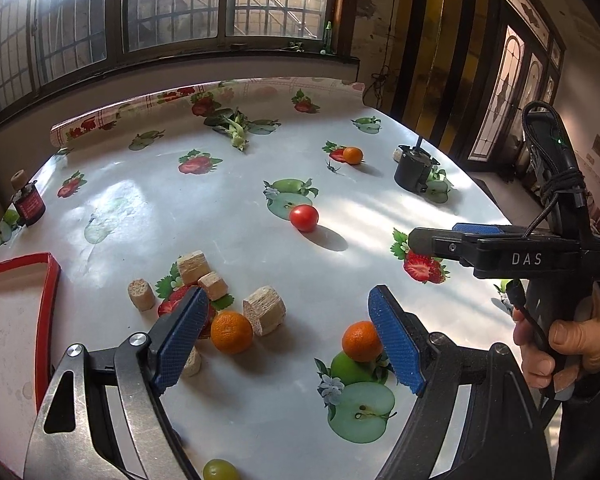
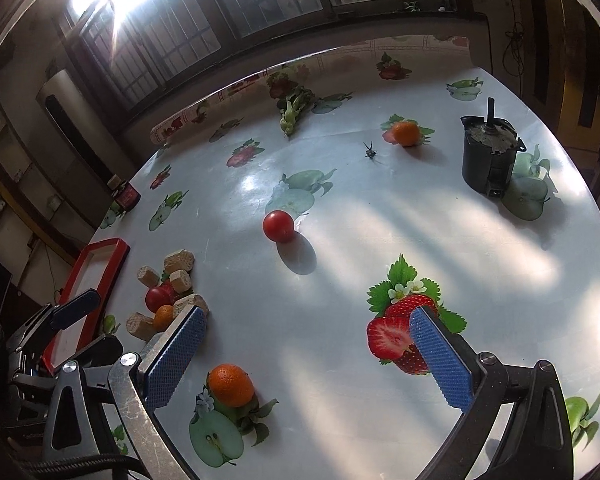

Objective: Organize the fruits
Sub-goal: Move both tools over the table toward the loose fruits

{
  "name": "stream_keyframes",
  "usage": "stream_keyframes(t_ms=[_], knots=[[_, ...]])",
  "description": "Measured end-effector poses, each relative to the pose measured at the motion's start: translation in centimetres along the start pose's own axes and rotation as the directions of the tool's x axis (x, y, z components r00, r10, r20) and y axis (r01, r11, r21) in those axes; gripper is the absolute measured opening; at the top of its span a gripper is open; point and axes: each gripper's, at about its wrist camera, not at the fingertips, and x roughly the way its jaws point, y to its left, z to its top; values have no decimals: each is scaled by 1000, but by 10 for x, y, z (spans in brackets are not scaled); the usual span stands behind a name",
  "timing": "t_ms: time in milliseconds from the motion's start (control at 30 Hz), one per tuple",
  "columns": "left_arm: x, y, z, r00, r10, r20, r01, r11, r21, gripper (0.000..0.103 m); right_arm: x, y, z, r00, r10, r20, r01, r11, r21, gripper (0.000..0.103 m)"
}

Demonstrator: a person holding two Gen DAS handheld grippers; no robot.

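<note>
Lettering "DAS" legible on right gripper (image 1: 416, 240) body, left wrist view; its fingers seen side-on, gap cannot be judged here. Left gripper (image 1: 290, 338) fingers spread wide, empty. Orange (image 1: 231, 332) just beside left finger, second orange (image 1: 361, 341) partly behind right finger. Tomato (image 1: 304, 218) mid-table, third orange (image 1: 353, 155) far side. Red-rimmed tray (image 1: 46, 304) at left edge, visible part bare. Grape (image 1: 219, 470) at bottom edge. Dark jar (image 1: 29, 204) label unreadable.

Right wrist view: right gripper (image 2: 306, 356) fingers wide apart, empty, over table (image 2: 380, 240). Orange (image 2: 231, 385) near left finger. Black pot (image 2: 490, 158) holds grey fill, stick upright.
</note>
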Motion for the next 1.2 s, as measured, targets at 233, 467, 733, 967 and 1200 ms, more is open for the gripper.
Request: stream_keyframes(t_ms=[233,467,733,967,1200], knots=[[-2,-5,8,998,57,40,-57,998,14,82,-4,-2,9,1000,-14,11,14,999,-42,103],[1,-5,14,996,76,44,-76,997,10,82,-12,7,18,998,-45,45,50,990,-135,103],[6,-8,15,997,69,32,-69,998,14,82,-8,8,21,999,-39,36,44,987,-157,103],[10,-10,16,998,63,27,-64,998,13,82,-6,3,21,999,-42,31,46,987,-152,103],[12,-10,15,998,60,23,-60,998,12,82,-4,0,20,999,-45,22,48,987,-151,103]])
